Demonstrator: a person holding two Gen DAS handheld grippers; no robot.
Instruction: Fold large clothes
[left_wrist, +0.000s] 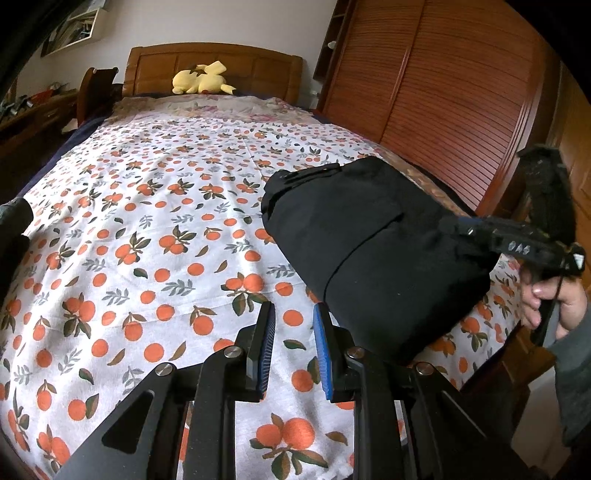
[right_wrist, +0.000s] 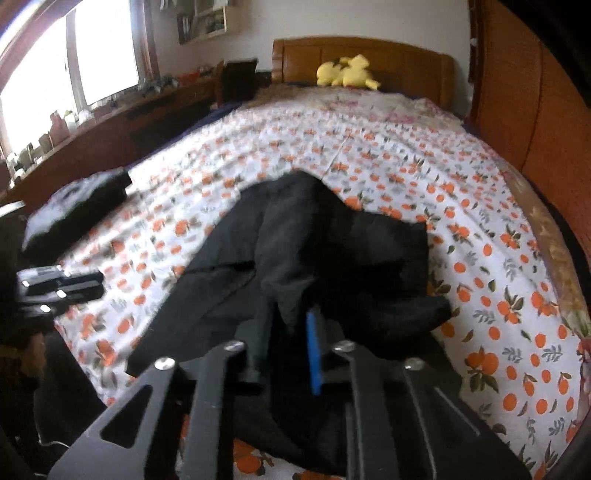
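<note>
The left gripper (left_wrist: 293, 347) was a little open and held nothing. The right gripper (right_wrist: 291, 343) pinched the black clothes (right_wrist: 332, 251) at the frame's middle.

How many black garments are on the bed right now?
2. One bundle lies in front of the right claw, which grips its fabric; a folded one sits near the bed's left edge. More may be hidden.

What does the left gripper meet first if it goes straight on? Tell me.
Likely the orange-print bedsheet: the open left gripper points at bare sheet, with the black garment just to its right. Depth is unclear.
</note>
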